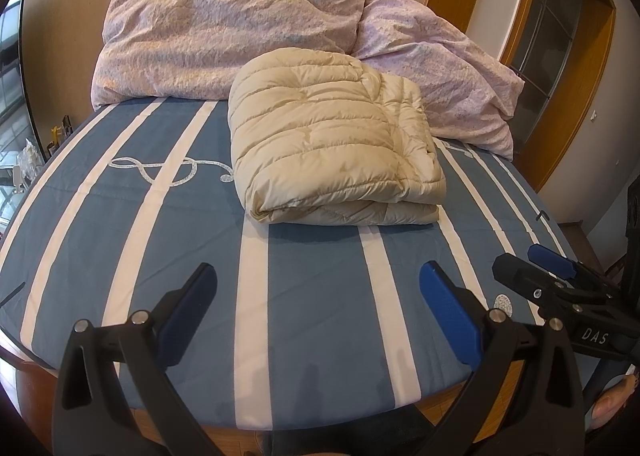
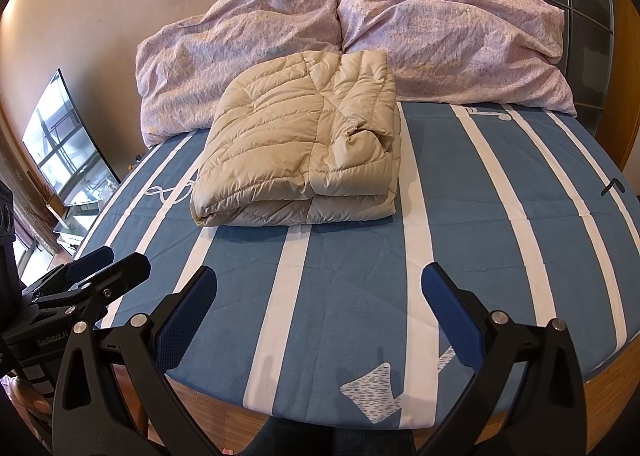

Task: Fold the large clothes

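the beige quilted jacket (image 1: 336, 140) was seen folded at frame centre on the striped bed (image 1: 312, 296). the left gripper (image 1: 316, 288) and right gripper (image 2: 320, 288) were held wide, empty, at the lower edge.

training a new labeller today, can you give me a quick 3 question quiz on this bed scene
1. True or false: the folded beige puffer jacket lies on the striped blue bedsheet in front of the two pink pillows.
2. Multiple choice: the left claw is A) shut on the jacket, B) open and empty, C) out of view.
3. Short answer: what does the right claw hold?

Key
1. True.
2. B: its jaws stand apart above bare sheet, short of the jacket.
3. Nothing: it is open, also short of the jacket.
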{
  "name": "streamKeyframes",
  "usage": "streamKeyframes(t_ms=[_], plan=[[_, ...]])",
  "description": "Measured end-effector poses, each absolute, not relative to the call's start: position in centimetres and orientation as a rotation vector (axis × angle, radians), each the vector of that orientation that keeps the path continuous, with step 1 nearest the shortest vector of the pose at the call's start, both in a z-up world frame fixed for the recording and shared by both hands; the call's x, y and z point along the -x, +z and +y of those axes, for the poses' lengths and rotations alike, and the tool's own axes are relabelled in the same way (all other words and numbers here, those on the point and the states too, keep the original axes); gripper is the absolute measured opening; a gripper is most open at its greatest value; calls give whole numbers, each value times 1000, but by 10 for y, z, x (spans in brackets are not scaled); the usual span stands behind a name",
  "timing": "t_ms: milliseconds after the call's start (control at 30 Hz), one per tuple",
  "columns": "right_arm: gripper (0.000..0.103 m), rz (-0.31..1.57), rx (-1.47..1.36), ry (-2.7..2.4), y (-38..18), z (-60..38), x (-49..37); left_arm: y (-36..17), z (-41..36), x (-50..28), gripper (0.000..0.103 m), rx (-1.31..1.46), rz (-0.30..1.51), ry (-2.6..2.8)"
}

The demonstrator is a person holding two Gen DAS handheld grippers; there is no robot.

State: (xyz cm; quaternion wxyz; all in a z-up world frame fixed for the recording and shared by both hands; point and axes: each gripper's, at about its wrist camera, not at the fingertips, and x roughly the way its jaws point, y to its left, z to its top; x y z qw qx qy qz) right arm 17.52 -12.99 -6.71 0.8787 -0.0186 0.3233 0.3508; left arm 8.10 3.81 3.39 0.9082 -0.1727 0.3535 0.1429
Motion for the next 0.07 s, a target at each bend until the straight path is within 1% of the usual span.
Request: streamKeyframes(t_ms=[67], plan=[[102,675,38,731,-67,-130,-175,34,39,-82,101,358,731,294]])
